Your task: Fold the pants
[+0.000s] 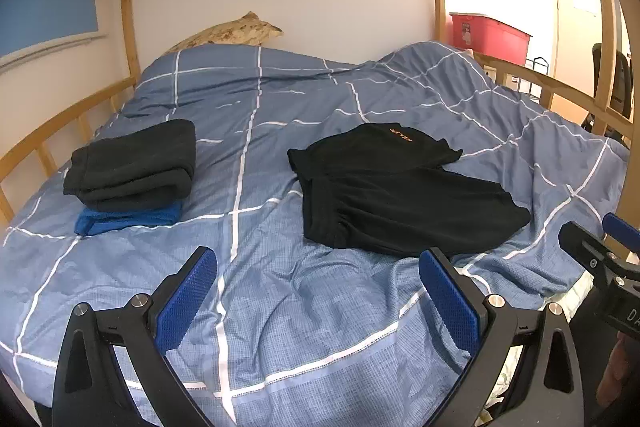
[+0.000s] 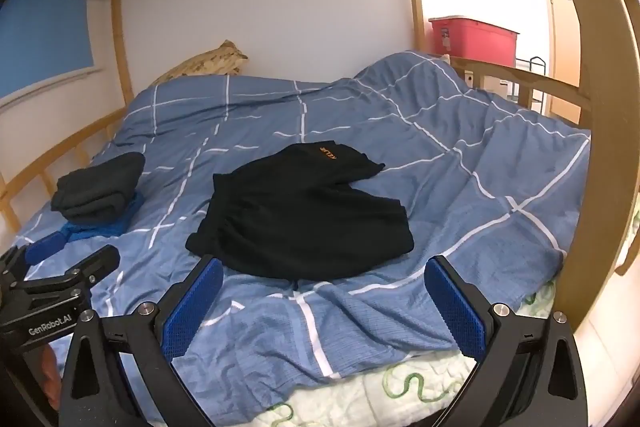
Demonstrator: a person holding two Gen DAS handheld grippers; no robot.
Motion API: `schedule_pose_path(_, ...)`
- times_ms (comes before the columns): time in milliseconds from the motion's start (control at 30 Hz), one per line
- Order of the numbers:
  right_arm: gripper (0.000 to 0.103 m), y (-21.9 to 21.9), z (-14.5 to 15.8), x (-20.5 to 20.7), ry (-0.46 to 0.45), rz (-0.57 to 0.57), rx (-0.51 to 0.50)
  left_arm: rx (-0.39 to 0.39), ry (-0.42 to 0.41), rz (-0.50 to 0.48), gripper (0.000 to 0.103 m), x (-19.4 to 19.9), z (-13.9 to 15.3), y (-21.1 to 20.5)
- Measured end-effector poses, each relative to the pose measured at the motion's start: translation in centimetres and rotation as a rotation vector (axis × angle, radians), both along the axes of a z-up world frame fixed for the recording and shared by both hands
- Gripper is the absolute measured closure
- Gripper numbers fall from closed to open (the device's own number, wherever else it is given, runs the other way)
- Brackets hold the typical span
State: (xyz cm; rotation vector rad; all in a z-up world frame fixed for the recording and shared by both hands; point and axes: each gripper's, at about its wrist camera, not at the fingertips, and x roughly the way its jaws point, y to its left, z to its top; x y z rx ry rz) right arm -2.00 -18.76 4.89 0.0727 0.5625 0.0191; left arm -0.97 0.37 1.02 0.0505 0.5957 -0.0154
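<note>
Left gripper [image 1: 318, 285] and right gripper [image 2: 324, 291] side by side, tilted downward, jaws wide apart, empty.

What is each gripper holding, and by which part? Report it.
Nothing: left gripper and right gripper both stand open above the blue checked duvet.

The orange lettering [image 1: 401, 133] on the black pants [image 1: 400, 191] is too small to read. The blue garment [image 1: 128, 221] lies mostly hidden under the dark folded stack [image 1: 132, 165].

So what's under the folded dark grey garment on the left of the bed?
A blue folded garment lies under the dark grey folded garment, its edge showing at the front. The blue checked duvet lies beneath both. Most of the blue one is covered.
</note>
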Motion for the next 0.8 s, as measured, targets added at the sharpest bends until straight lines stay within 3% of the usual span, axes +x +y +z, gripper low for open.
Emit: schedule_pose_path(800, 0.001, 0.15, 0.43, -0.19, -0.010, 0.008, -0.012, -0.015, -0.006, 0.006, 0.000, -0.59, 0.24, 0.10)
